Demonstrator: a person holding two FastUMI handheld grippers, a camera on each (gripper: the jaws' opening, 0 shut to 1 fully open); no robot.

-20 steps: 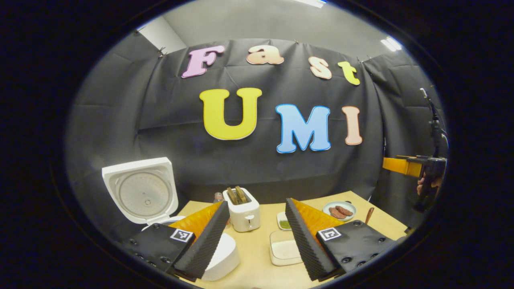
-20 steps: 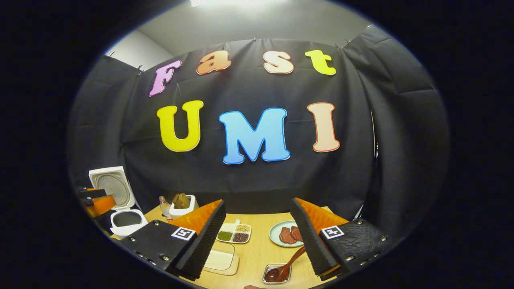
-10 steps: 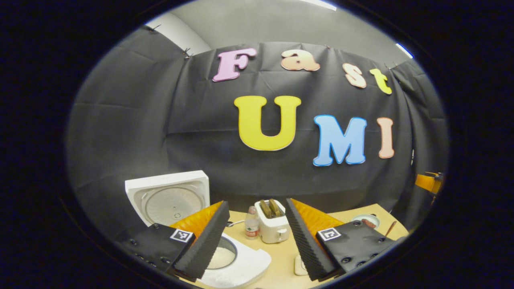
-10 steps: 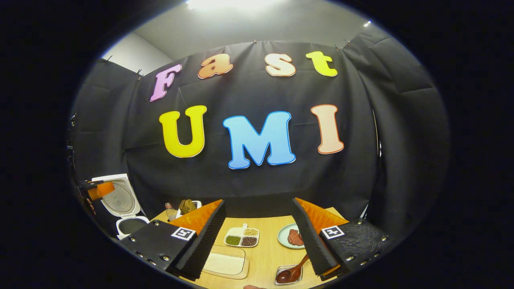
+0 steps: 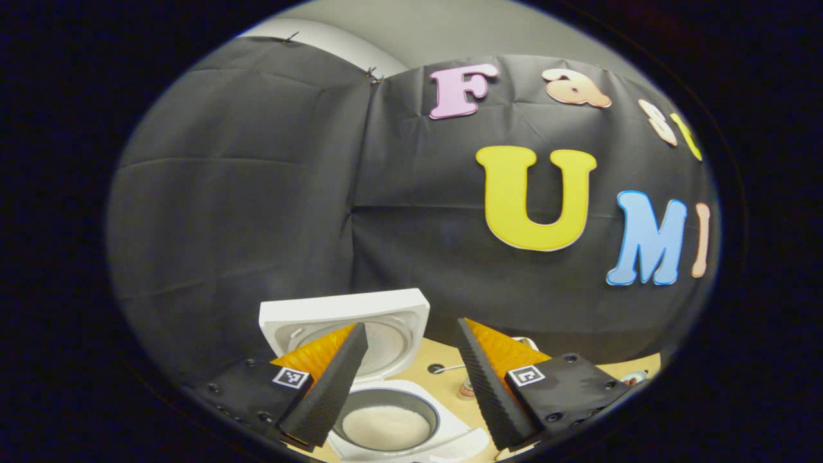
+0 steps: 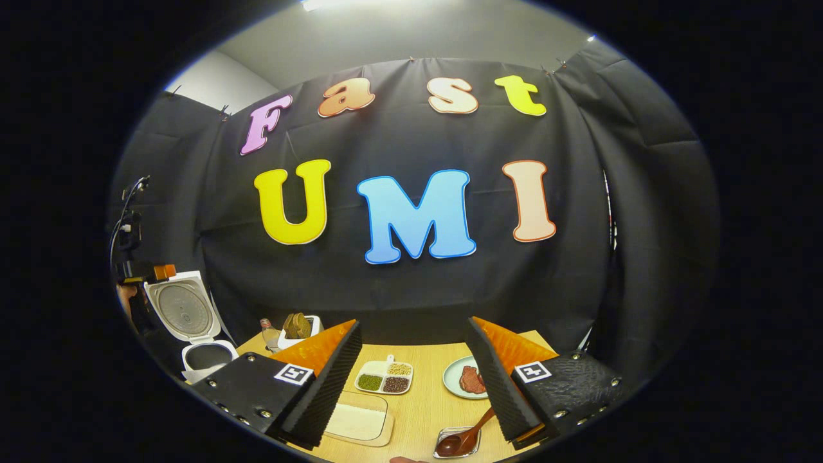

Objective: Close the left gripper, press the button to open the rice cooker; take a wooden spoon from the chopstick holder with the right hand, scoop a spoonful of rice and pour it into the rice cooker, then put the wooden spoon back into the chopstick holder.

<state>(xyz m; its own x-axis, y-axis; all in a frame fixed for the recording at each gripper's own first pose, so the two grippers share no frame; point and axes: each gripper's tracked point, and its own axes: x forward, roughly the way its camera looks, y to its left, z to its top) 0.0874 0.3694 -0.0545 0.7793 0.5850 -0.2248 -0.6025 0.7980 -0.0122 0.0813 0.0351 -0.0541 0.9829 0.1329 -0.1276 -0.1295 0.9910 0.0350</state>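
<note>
The white rice cooker [image 5: 392, 444] stands open just below my left gripper [image 5: 411, 386]. Its lid [image 5: 386, 312] is upright behind, and pale rice fills the inner pot [image 5: 386, 426]. The left gripper is open with nothing between its fingers. In the right gripper view the same cooker [image 6: 207, 355] sits at the table's far left, with the left gripper [image 6: 146, 272] high beside its lid. A wooden spoon [image 6: 464, 437] lies with its bowl in a small metal tray [image 6: 443, 450] at the front. My right gripper [image 6: 411, 386] hangs open above the table, the spoon handle near its right finger.
On the wooden table [image 6: 424, 405] sit a flat rice container [image 6: 357, 421], a divided dish of beans [image 6: 384, 377], a plate of meat [image 6: 468, 379], a toaster with bread [image 6: 297, 328] and a small bottle [image 6: 267, 331]. A cable [image 5: 447, 368] runs behind the cooker.
The left gripper has swung left and closer to the rice cooker, so the pot now lies right under its fingers. The right gripper has barely moved. Both stay open.
</note>
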